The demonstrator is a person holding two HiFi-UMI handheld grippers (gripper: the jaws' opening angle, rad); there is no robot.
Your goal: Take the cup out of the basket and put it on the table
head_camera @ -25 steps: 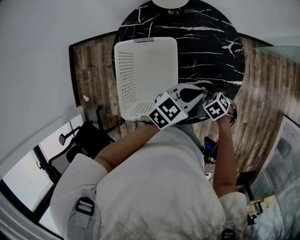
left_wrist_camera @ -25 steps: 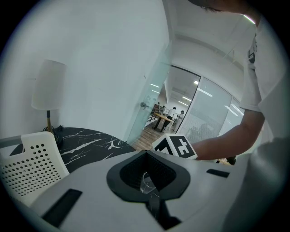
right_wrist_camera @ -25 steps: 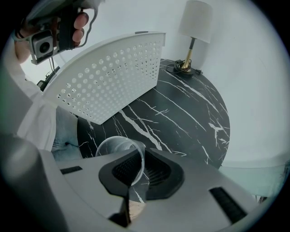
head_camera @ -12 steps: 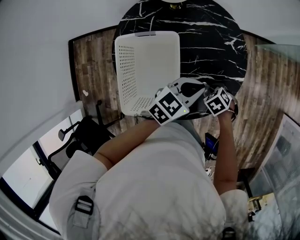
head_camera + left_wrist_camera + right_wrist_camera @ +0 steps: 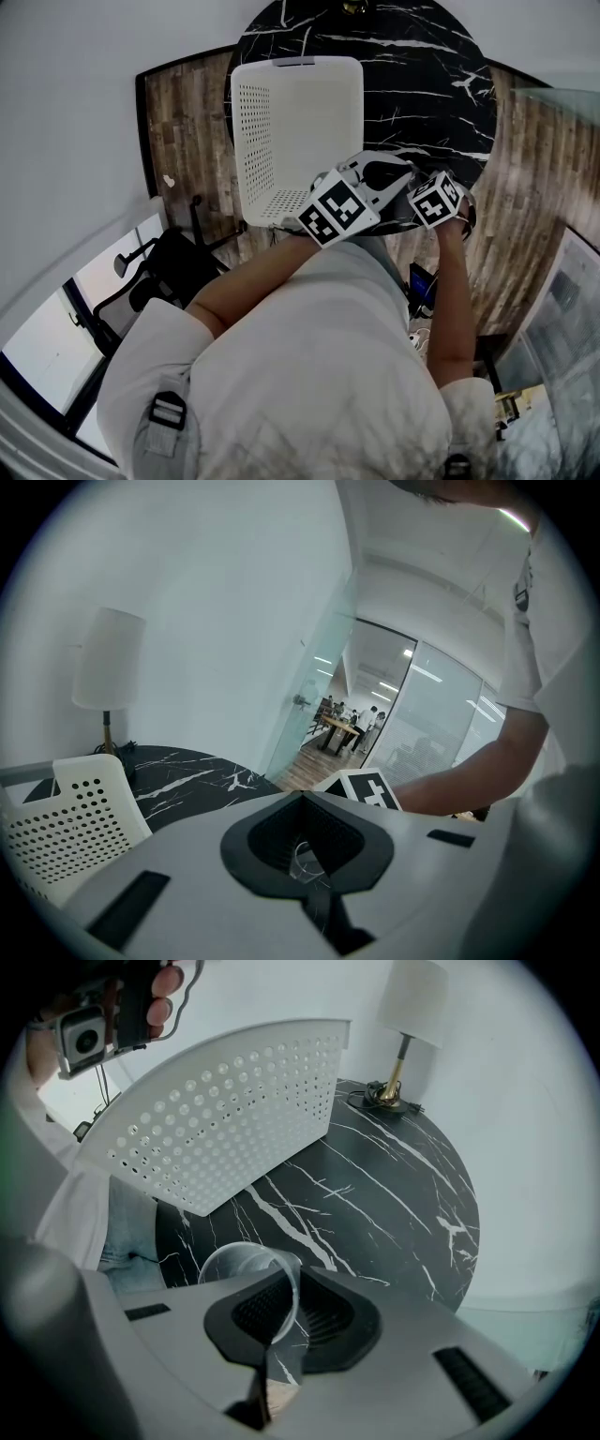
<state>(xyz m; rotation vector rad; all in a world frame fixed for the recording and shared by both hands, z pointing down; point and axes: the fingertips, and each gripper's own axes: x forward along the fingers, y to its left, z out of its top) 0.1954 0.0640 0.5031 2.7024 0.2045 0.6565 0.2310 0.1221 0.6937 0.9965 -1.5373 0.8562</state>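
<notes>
Cup (image 5: 248, 1265): thin clear plastic, so see-through that the marble veins read straight through it. It has a round rim and no handle, and nothing shows inside.

Right gripper (image 5: 281, 1283): my fingers are clamped on one side of the cup's wall. The wall runs down between the pads as a thin bright line. The rest of the cup bulges out toward 9 o'clock of the jaws in the right gripper view.

Pointing: the rim shows as a nearly full ring turned toward my camera. The long axis therefore runs away from me, along the fingers, toward the table (image 5: 394, 1204). The base is not made out.

Place: the cup is outside the basket (image 5: 234, 1110). It is over the black marble near the table's 6 o'clock edge, off the basket's 4 o'clock corner. I cannot tell whether it touches the marble.

Left gripper (image 5: 300, 803): my fingers meet at the tips. A faint clear curve sits in the hollow between the pads, and I cannot tell if anything is held there.

Head view: the left gripper (image 5: 375, 178) is just beside the right gripper (image 5: 427, 199). The white perforated basket (image 5: 295, 122) stands on the table (image 5: 422, 84) at 11 o'clock of both. A lamp (image 5: 412, 1016) stands at the table's 12 o'clock edge.
</notes>
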